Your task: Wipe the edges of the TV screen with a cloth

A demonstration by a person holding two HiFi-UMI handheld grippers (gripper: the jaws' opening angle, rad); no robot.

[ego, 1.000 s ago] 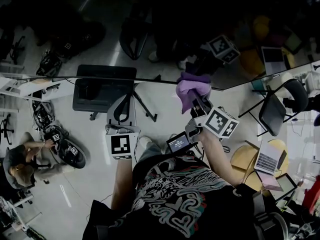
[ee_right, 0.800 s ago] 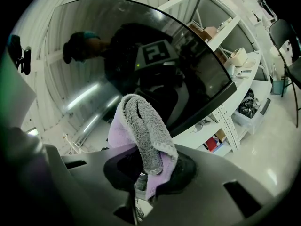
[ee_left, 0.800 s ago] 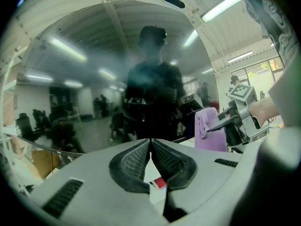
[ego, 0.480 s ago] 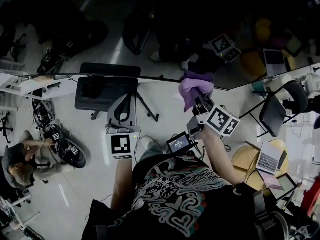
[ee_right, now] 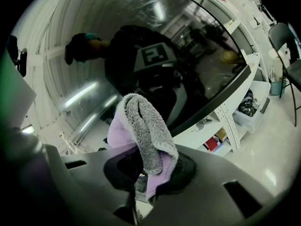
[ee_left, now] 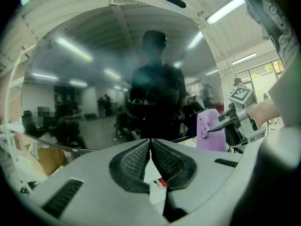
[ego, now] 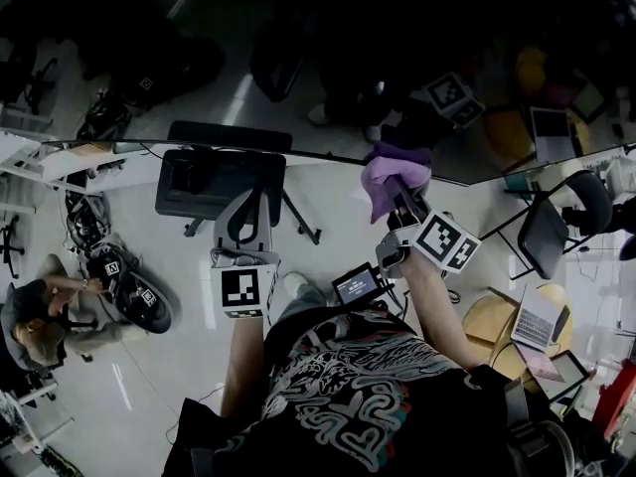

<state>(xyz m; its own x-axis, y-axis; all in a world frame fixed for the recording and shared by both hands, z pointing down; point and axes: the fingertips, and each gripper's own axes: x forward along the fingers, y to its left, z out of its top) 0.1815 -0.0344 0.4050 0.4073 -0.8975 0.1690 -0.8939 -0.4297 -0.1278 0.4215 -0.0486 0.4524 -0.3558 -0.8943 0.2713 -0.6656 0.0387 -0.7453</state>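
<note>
The TV screen [ego: 328, 48] is a dark, reflective panel across the top of the head view; its lower edge [ego: 298, 153] runs from left to right. My right gripper [ego: 398, 191] is shut on a purple and grey cloth [ego: 394, 175] and presses it against that lower edge. In the right gripper view the cloth [ee_right: 141, 126] bulges out of the jaws in front of the screen [ee_right: 141, 41]. My left gripper [ego: 246, 203] hangs below the edge, apart from it, shut and empty [ee_left: 150, 142]. From the left gripper view the cloth [ee_left: 210, 131] shows at the right.
A black stand [ego: 214, 182] sits under the screen at the left. A folding chair [ego: 545, 235] and a round table with a laptop [ego: 537, 318] are at the right. A person [ego: 40, 316] sits on the floor at the left. White shelves [ee_right: 230, 121] stand below the screen.
My right gripper and the cloth have slid a little to the right along the screen's lower edge. The left gripper has stayed where it was.
</note>
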